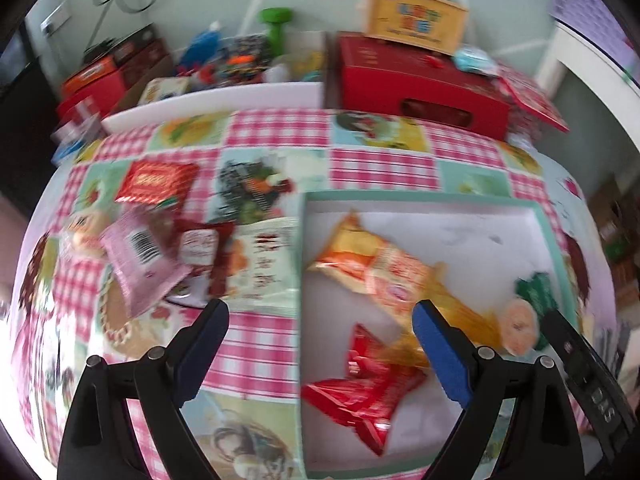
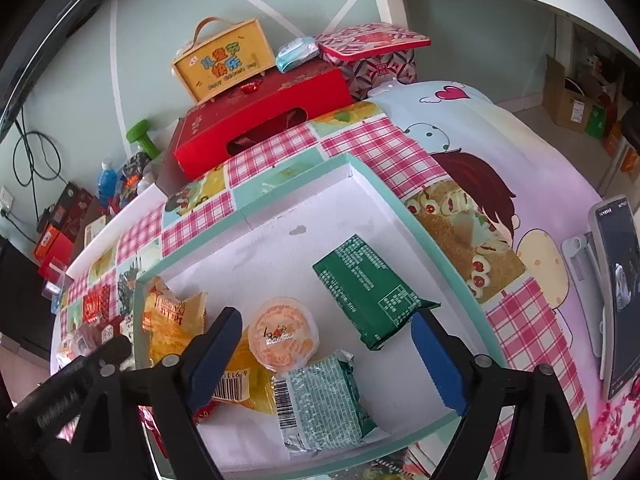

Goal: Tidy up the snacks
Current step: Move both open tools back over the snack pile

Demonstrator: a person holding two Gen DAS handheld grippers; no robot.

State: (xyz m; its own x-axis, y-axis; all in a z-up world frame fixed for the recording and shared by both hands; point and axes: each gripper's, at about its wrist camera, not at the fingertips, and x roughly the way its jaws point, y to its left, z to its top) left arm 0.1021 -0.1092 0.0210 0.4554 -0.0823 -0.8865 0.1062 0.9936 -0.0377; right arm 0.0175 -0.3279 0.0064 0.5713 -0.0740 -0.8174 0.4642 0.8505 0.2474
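A shallow white box with a teal rim [image 1: 556, 240] [image 2: 384, 184] lies on the patterned tablecloth. In it lie an orange snack bag [image 1: 372, 264] [image 2: 172, 320], a red packet [image 1: 360, 396], a round jelly cup [image 2: 282, 334] [image 1: 520, 324], a dark green packet [image 2: 370, 284] and a light green packet [image 2: 324, 404]. Loose snacks lie left of the box: a red packet [image 1: 156, 182], a pink packet [image 1: 140, 256], a white packet [image 1: 264, 264]. My left gripper [image 1: 320, 344] is open and empty over the box's left rim. My right gripper [image 2: 326, 352] is open and empty above the jelly cup.
A red gift box [image 1: 416, 84] [image 2: 260, 120] with a yellow handled box [image 1: 416, 12] [image 2: 224, 60] on top stands at the table's back. Bottles, a green dumbbell [image 1: 276, 24] and boxes crowd the back left. A phone on a stand [image 2: 616, 292] is at the right.
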